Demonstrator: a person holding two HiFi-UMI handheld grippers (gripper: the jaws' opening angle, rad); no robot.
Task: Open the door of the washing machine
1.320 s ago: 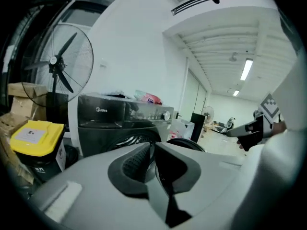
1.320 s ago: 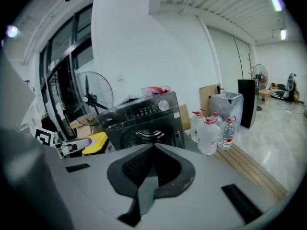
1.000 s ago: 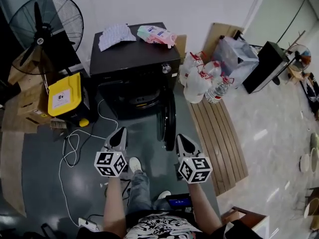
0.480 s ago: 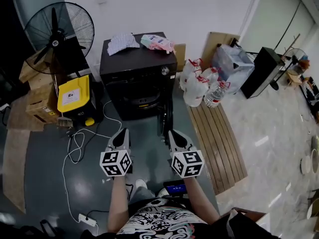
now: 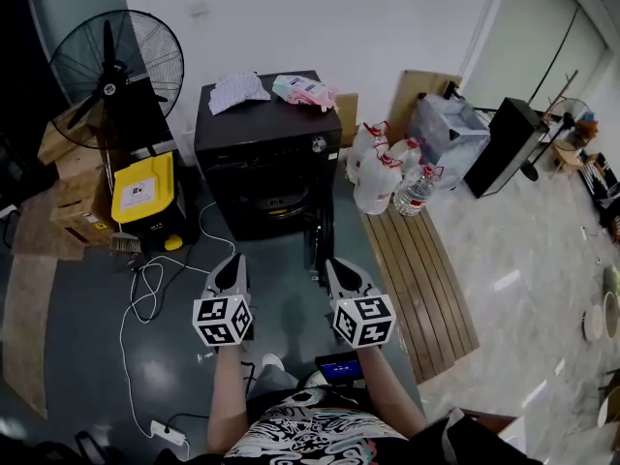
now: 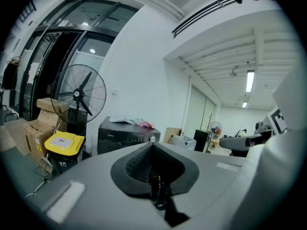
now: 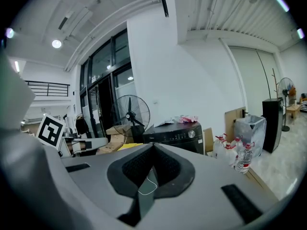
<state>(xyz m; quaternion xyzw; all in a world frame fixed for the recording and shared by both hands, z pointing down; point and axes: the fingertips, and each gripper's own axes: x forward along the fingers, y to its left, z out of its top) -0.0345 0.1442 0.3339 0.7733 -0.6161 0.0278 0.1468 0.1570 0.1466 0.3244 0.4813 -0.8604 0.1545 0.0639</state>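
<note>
The black washing machine point(image 5: 263, 134) stands against the far wall, and its round door point(image 5: 324, 236) hangs swung out at the front right, leaving the drum opening point(image 5: 268, 198) exposed. My left gripper point(image 5: 235, 263) and right gripper point(image 5: 335, 263) hover side by side above the floor, short of the machine and touching nothing. Both are shut and hold nothing. The left gripper view has the left gripper point(image 6: 152, 144) pointing at the washing machine point(image 6: 122, 132) some way off. The right gripper point(image 7: 152, 144) likewise faces the washing machine point(image 7: 178, 135).
A standing fan point(image 5: 116, 61), cardboard boxes point(image 5: 70, 197) and a yellow-lidded bin point(image 5: 141, 190) are left of the machine. A white cable point(image 5: 145, 289) trails over the floor. Water jugs point(image 5: 383, 177), a wooden slat pallet point(image 5: 421, 269) and a clear bin point(image 5: 444, 129) lie to the right. Cloth point(image 5: 235, 90) and a pink pack point(image 5: 302, 90) sit on top.
Both grippers have risen and drawn back from the machine, which now looks smaller and farther off. The door stays swung out.
</note>
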